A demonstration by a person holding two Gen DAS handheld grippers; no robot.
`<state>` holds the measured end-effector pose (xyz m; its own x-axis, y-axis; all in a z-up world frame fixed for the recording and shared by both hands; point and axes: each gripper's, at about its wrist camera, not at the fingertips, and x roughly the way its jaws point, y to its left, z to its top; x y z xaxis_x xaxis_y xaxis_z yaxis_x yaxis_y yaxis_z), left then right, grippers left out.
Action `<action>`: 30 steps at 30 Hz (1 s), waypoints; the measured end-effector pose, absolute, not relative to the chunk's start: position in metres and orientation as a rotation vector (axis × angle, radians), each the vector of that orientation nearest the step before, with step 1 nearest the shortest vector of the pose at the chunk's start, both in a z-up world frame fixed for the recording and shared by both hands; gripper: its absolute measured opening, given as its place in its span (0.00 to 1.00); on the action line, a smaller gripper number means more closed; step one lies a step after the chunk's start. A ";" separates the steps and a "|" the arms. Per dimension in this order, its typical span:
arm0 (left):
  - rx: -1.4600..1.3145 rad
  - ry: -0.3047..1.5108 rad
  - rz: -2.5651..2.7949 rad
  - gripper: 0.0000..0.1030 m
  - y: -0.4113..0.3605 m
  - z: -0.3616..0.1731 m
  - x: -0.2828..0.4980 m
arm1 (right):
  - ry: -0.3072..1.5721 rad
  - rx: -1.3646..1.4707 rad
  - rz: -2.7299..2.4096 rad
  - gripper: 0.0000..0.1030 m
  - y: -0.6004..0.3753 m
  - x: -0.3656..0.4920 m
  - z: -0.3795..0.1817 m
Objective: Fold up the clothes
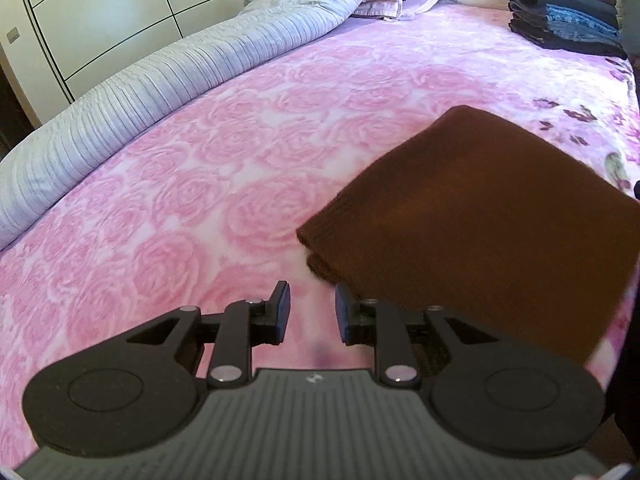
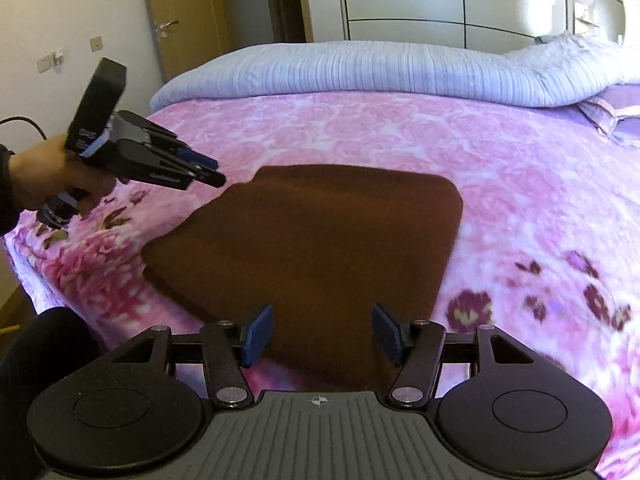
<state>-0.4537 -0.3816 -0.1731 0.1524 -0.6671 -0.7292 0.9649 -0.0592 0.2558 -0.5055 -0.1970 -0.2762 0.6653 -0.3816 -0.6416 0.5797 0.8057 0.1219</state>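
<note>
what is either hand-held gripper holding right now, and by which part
Nothing is held. The left hand-held gripper and right hand-held gripper are both open and empty above the folded brown sweater.

Left gripper, right gripper: fingers parted, empty.

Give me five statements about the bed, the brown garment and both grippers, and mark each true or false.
1. The brown sweater lies folded on the pink floral blanket. True.
2. The left gripper is clamped on the sweater. False: its jaws are open and hold nothing.
3. The right gripper is open. True.
4. The stack of dark folded clothes sits on the floor. False: it sits on the bed.
5. The striped duvet covers the sweater. False: it lies apart.
</note>
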 end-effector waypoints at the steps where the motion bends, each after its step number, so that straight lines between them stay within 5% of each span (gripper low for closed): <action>1: 0.862 0.442 -1.408 0.20 -0.377 -0.172 -0.455 | 0.643 0.331 -0.556 0.58 -0.194 -0.507 -0.277; 9: 0.874 0.432 -1.415 0.21 -0.350 -0.168 -0.464 | 0.680 0.301 -0.556 0.61 -0.167 -0.520 -0.282; 19: 0.866 0.291 -1.574 0.36 -0.296 -0.161 -0.497 | 0.835 -0.077 -0.542 0.63 -0.133 -0.494 -0.292; 30: 1.200 -0.268 -1.624 0.63 -0.248 -0.227 -0.586 | 1.009 -0.588 -0.423 0.63 -0.109 -0.449 -0.348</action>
<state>-0.5858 -0.2485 -0.2271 0.0537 -0.8247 -0.5631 0.6000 -0.4241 0.6784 -0.4489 -0.1086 -0.3476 0.4743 -0.5830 -0.6596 0.0622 0.7696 -0.6355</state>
